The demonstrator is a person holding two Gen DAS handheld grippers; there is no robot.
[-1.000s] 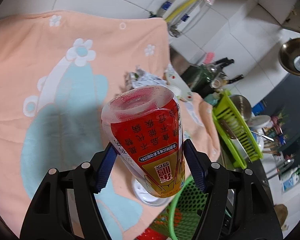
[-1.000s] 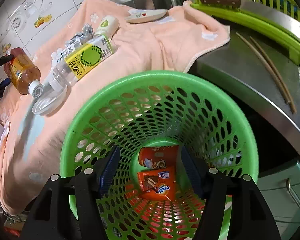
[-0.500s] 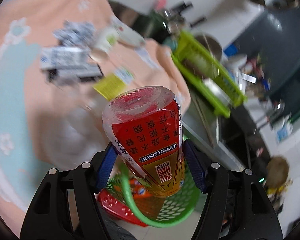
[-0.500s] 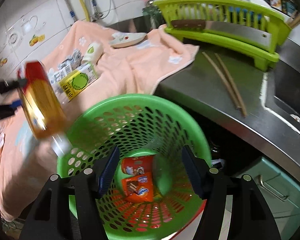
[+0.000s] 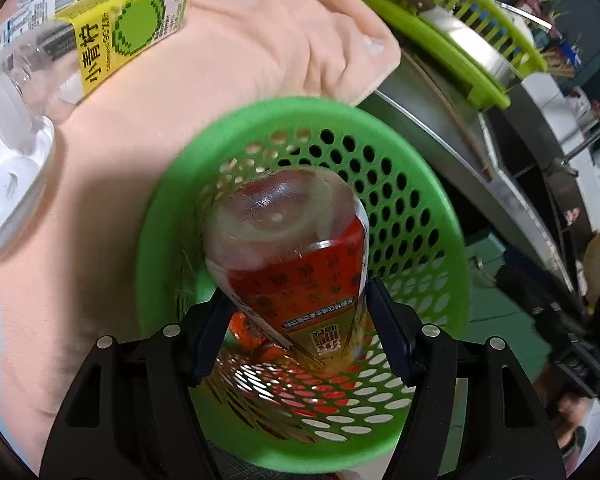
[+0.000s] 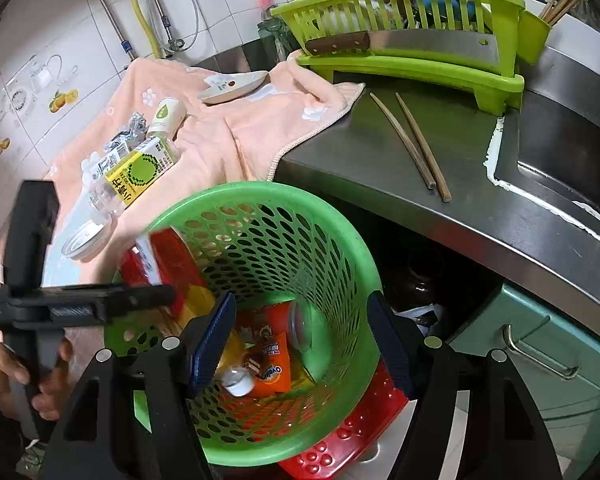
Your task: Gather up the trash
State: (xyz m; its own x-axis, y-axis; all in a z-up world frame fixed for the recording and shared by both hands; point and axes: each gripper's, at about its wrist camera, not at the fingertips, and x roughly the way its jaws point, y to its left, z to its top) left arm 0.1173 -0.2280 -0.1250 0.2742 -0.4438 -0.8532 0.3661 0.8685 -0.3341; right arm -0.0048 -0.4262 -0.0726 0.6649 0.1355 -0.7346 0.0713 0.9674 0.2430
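Left hand-held gripper [image 5: 300,334] clamping the red bottle [image 5: 296,256] over the green basket [image 5: 432,216] at frame centre. Right hand-held gripper [image 6: 300,344] hovering above the basket, jaws apart and just widening, gripping nothing.

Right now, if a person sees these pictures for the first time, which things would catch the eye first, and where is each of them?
First the red bottle, clamped in the left gripper and tilted over the mouth of the green basket, which already holds orange wrappers. Next the yellow-labelled bottle lying on the peach towel beside the basket. Behind, a cleaver rests on the lime dish rack.
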